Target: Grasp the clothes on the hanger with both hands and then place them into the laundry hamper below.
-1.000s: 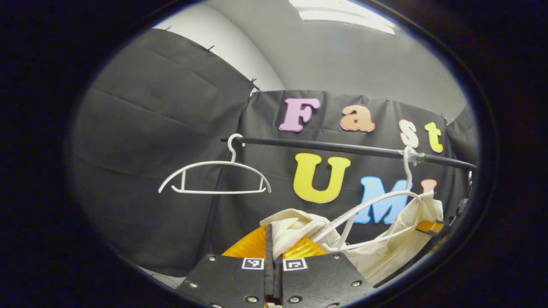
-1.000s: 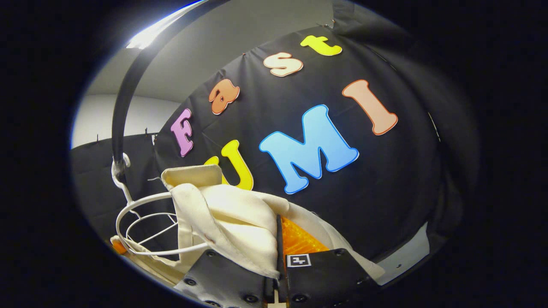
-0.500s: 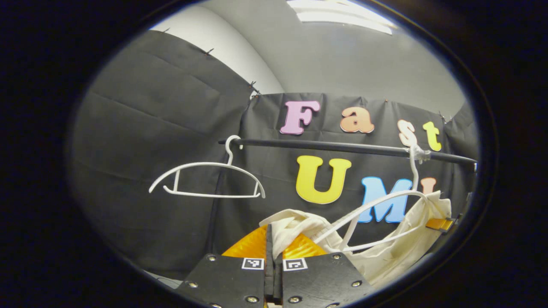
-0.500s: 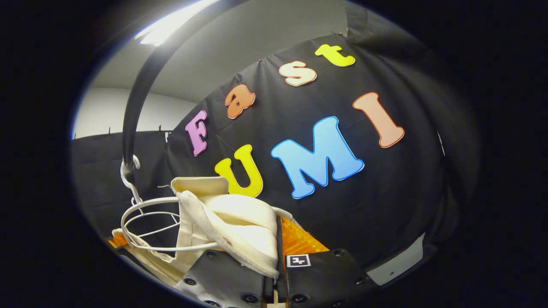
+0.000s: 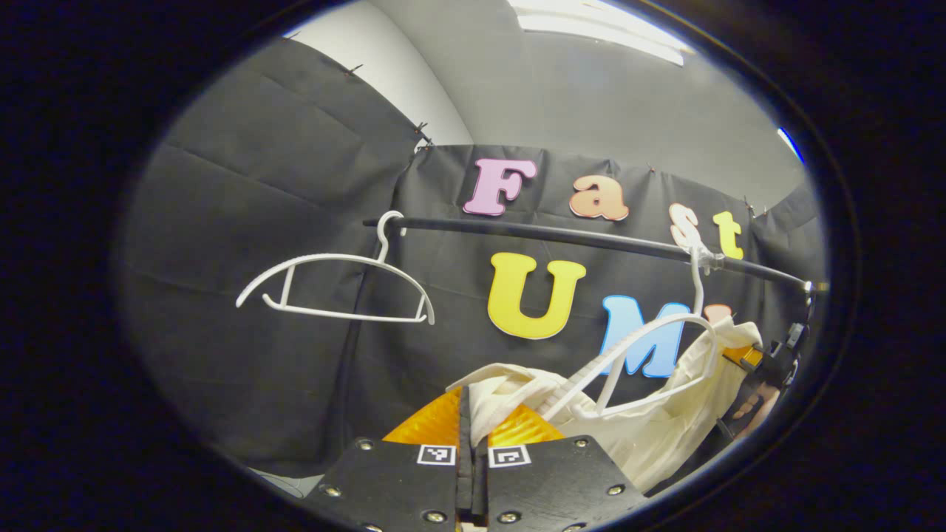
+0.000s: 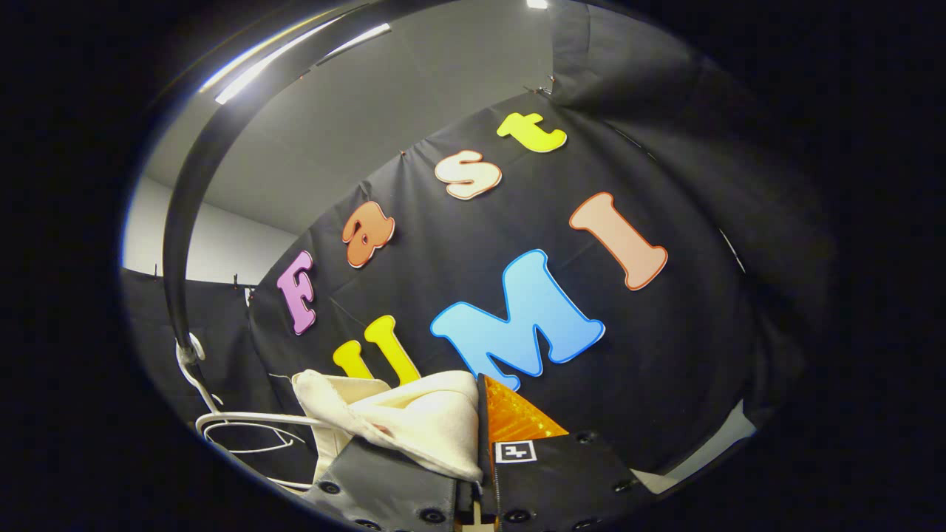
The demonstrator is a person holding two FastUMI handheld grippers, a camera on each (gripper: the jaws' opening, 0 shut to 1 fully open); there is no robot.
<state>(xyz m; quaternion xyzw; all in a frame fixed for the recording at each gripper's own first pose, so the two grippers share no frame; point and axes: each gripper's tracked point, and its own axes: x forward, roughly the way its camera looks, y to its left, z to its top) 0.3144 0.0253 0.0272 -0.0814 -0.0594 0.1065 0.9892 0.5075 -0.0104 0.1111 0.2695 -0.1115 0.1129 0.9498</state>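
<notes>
Cream cloth, the garment (image 5: pixel 650 436), was pinched between the closed fingers of the left gripper (image 5: pixel 471 414) at the bottom centre of the left gripper view, a fold of it rising just right of the seam between the two fingers. From there the fabric trailed toward the lower right of the frame, draped under and around a white hanger (image 5: pixel 650 362) whose hook sat on the black rail (image 5: pixel 562 236) running across the middle. At the far right edge of that view the other gripper (image 5: pixel 768 362) met the same cloth, with part of a hand (image 5: pixel 750 406) beneath it, both small and partly cut off by the edge.

In the right gripper view, the right gripper (image 6: pixel 480 421) pointed upward at the bottom centre, its fingers drawn together on a bunched cream fold (image 6: pixel 414 421) that covered the left finger's tip. The hanger (image 6: pixel 244 432) lay low at the lower left, its lower loop cut by the edge, hooked to the rail (image 6: pixel 185 207) curving up the left side.

A second, bare white hanger (image 5: pixel 332 284) hung at the rail's left end in the left gripper view. Whether the garment was fully off its hanger was hard to make out.
</notes>
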